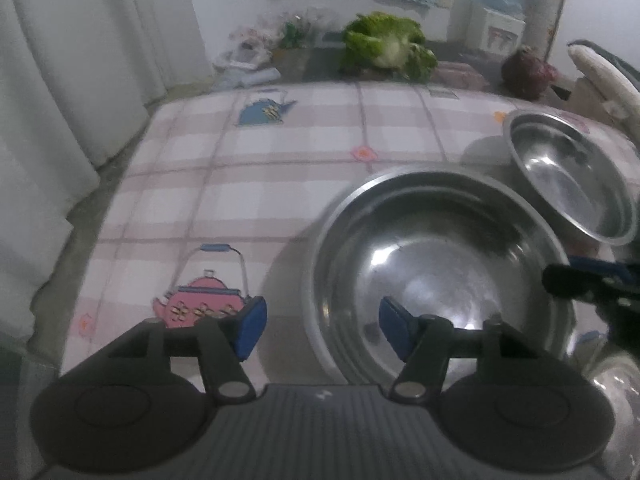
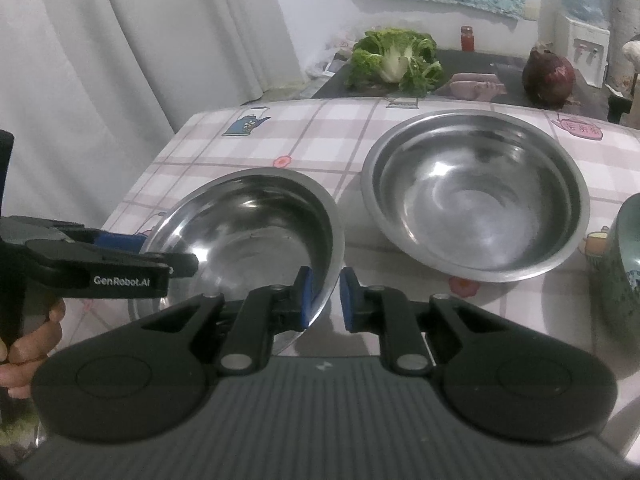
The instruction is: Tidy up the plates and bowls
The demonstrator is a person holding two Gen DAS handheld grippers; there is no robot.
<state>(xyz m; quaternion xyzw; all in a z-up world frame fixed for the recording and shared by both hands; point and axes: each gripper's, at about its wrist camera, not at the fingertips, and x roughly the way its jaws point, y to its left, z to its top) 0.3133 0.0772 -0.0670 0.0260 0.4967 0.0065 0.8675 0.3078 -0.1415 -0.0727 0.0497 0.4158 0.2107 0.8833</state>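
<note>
A wide steel bowl (image 1: 440, 280) sits on the pink checked tablecloth (image 1: 280, 168). My left gripper (image 1: 322, 330) stands open over its left rim, one blue pad inside the bowl and one outside, neither pressing. In the right wrist view the same bowl (image 2: 256, 232) tilts, its near right edge raised. My right gripper (image 2: 326, 300) is shut on that edge. The right gripper (image 1: 580, 284) also shows at the bowl's right side. The left gripper (image 2: 160, 254) reaches in from the left. A second steel bowl (image 2: 476, 196) rests behind and to the right, untouched.
A green mug (image 2: 624, 260) stands at the right edge. Lettuce (image 2: 396, 56) and a dark red vegetable (image 2: 548, 76) lie on a dark surface beyond the table. White curtains (image 2: 120, 60) hang left of the table's edge. A hand (image 2: 32, 340) holds the left gripper.
</note>
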